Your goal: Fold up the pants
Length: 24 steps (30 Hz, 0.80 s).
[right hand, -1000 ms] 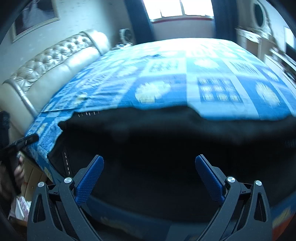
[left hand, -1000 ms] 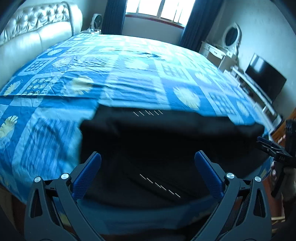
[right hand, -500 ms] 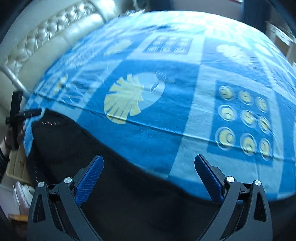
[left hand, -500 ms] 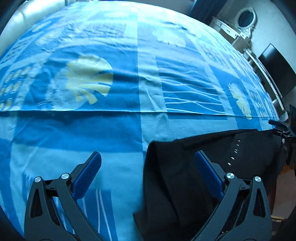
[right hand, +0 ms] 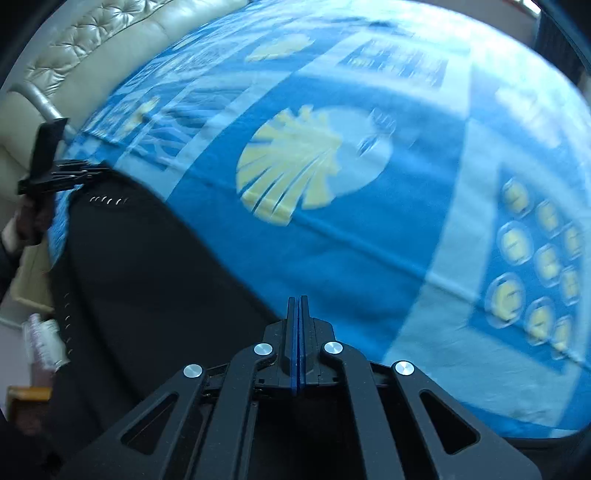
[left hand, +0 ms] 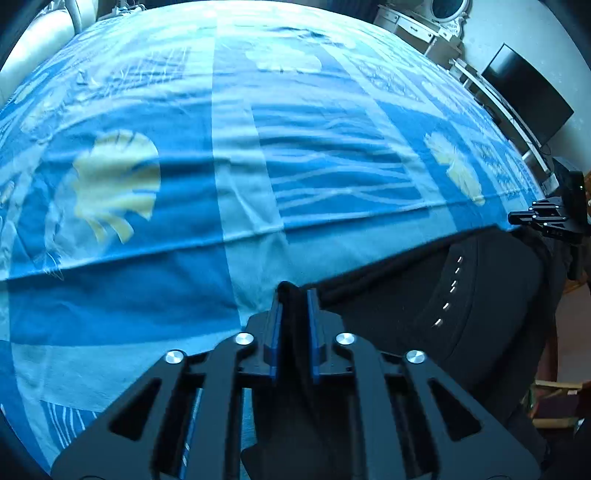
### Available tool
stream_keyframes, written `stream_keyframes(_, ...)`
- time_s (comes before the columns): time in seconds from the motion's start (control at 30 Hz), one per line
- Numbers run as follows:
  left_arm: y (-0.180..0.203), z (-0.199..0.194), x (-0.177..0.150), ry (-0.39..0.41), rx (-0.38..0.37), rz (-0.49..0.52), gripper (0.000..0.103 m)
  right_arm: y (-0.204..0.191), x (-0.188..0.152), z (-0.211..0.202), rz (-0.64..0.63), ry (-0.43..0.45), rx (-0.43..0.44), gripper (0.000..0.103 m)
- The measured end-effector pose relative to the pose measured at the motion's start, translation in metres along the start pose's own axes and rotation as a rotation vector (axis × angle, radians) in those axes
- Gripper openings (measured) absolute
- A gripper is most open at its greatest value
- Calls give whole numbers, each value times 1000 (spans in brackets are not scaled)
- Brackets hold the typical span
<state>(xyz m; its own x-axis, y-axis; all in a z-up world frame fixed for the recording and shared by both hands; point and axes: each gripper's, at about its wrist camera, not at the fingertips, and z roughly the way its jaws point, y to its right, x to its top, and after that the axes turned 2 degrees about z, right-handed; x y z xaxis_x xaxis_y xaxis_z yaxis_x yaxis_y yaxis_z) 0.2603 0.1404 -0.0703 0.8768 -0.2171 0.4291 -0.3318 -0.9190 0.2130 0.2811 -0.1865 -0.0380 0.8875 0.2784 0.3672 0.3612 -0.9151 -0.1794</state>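
Black pants (left hand: 424, 295) lie flat on the near part of the bed, with white stitch marks showing. My left gripper (left hand: 293, 295) sits at their left corner. Its jaws are closing, and the blue pads press on a bunched fold of black cloth. In the right wrist view the pants (right hand: 147, 280) spread to the left. My right gripper (right hand: 298, 301) is closing at their far right edge, pads together. The cloth edge runs in between the pads and the tips poke out over the sheet. Each camera shows the other gripper, the right gripper (left hand: 511, 218) and the left gripper (right hand: 99, 171), at the opposite corner.
A blue patterned bedsheet (left hand: 184, 258) with pale shell prints covers the bed beyond the pants. A padded cream headboard (right hand: 103, 44) stands at the left side. A TV (left hand: 528, 96) and a white dresser (left hand: 417, 29) line the far wall. A person's hand (right hand: 22, 229) holds the left gripper.
Both grippers came down and forward to the pants' far corners. Their jaws went from wide open to shut. The left pads now pinch black cloth.
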Motion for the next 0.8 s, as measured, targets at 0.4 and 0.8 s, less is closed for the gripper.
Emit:
stream_keyframes(0.4,8,-28,10,84,-7,-38,8,12,-4,-7,46,-62,163,50)
stream_keyframes(0.8,-4,-18,8,82,-3,-100,8,-1,-25,6,-94,-191,50,7)
